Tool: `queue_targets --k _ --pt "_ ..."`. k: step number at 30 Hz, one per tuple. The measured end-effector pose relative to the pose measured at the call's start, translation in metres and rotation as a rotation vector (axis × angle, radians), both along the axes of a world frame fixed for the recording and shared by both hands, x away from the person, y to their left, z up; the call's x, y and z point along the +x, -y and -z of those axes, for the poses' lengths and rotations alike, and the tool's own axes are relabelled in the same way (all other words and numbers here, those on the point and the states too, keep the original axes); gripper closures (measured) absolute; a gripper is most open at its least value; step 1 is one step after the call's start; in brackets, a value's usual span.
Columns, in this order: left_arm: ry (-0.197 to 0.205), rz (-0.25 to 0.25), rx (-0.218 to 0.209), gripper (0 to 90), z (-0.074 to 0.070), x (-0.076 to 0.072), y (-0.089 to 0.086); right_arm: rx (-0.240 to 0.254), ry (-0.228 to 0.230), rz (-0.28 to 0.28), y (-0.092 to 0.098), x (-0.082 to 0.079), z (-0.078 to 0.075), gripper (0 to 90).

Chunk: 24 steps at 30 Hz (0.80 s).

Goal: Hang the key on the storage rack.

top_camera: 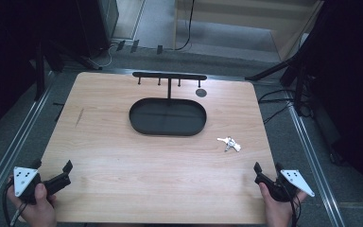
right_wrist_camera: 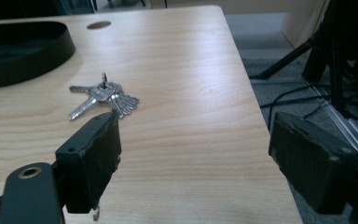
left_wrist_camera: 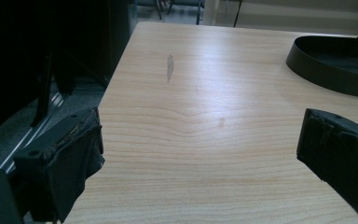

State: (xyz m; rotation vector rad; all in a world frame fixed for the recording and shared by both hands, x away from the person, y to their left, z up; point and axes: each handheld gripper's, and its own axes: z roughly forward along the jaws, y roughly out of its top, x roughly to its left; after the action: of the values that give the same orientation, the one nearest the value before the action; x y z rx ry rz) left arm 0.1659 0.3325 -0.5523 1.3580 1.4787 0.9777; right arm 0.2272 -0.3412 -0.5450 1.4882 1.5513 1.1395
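Pale wood-grain desk (top_camera: 123, 156) bearing a matte black oval tray (top_camera: 168, 117) with a hooked rack, apparently attached. Silver key bunch (top_camera: 229, 143) lies just right of the tray. Left claw (top_camera: 52, 172) and right claw (top_camera: 268, 171), hand-held at the near corners, both gape, empty.

The worktop (top_camera: 123, 161) is bare wood across its whole near half, so either gripper has open passage there. The left gripper (top_camera: 52, 176) sits at the near left corner, jaws apart, with nothing but wood ahead of it. The right gripper (top_camera: 267, 172) sits at the near right corner, jaws apart; the keys (top_camera: 229, 143) lie just ahead of it. A black tray (top_camera: 139, 124) blocks the middle far part, and a rack (top_camera: 169, 76) rises behind it along the far edge. A dark disc (top_camera: 201, 92) lies flat right of the rack.
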Motion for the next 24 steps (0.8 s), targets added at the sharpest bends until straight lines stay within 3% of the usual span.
queue_targets --k 2,4,11,18,19,20,24 --pt "0.006 -0.001 -0.009 0.4 0.0 0.0 -0.001 -0.012 -0.012 -0.006 -0.001 0.001 0.0 16.6" --pt "0.005 -0.002 -0.015 0.4 0.0 -0.001 -0.002 -0.022 -0.067 -0.025 -0.002 0.006 0.0 17.0" --pt "0.008 -0.004 -0.012 0.4 0.0 -0.001 -0.001 -0.013 -0.123 -0.03 -0.007 0.016 -0.003 18.9" --pt "0.009 -0.003 -0.01 0.4 0.0 -0.001 -0.001 -0.064 -0.178 -0.079 -0.021 0.04 -0.025 19.0" --pt "0.01 -0.002 -0.01 0.4 0.0 0.0 -0.001 -0.094 -0.21 -0.097 -0.026 0.05 -0.033 19.1" --pt "0.01 -0.004 -0.009 0.4 0.0 0.0 0.0 -0.094 -0.21 -0.097 -0.026 0.05 -0.033 19.1" --pt "0.006 -0.004 -0.004 0.4 0.0 0.0 0.0 -0.143 -0.306 -0.151 -0.039 0.073 -0.047 18.9"
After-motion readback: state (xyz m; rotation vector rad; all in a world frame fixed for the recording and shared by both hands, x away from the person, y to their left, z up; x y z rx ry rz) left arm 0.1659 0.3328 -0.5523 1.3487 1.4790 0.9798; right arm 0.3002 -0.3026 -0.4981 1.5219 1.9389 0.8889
